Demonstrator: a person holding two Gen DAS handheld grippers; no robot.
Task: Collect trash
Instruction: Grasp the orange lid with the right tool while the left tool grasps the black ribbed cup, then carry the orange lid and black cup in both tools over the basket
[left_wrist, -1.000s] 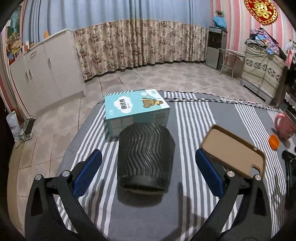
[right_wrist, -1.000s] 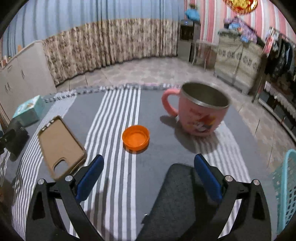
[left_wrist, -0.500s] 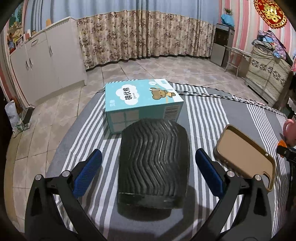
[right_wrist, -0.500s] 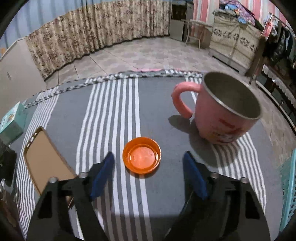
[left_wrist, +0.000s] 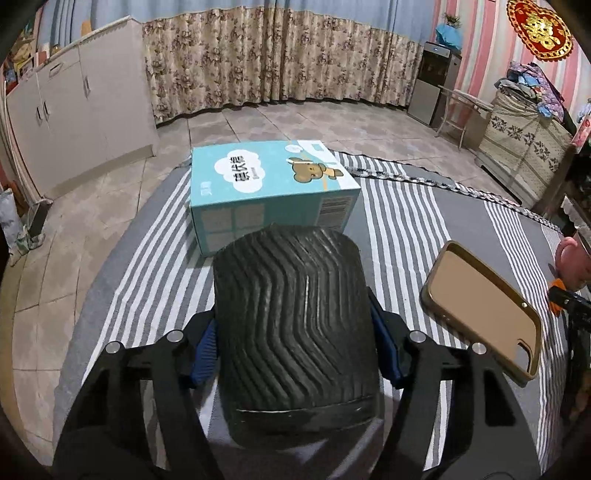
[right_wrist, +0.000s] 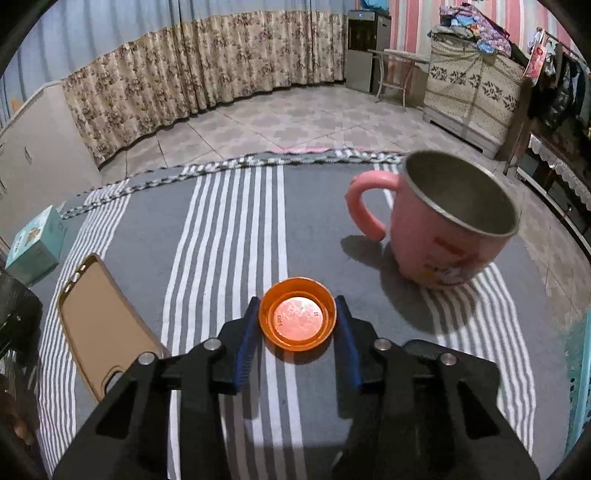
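Evidently both tongs are pinching trash off the striped tablecloth (right_wrist: 229, 229) for collection: the left gripper (left_wrist: 295, 354) is squeezing the black ribbed cup (left_wrist: 295, 317), the right gripper (right_wrist: 297, 332) the orange cap (right_wrist: 297, 319).

Black hand-held gripper (left_wrist: 295, 332) frames, blue pads (right_wrist: 245, 343), silver screws (left_wrist: 174, 336).

Black wavy-ribbed cup (left_wrist: 295, 317), orange bottle cap (right_wrist: 297, 318), pink mug (right_wrist: 448, 225) with steel inside, tan phone case (left_wrist: 484, 306), light-blue bear-printed box (left_wrist: 271, 184), grey-and-white striped desk cloth (right_wrist: 236, 229), blue claw pads (right_wrist: 245, 341)
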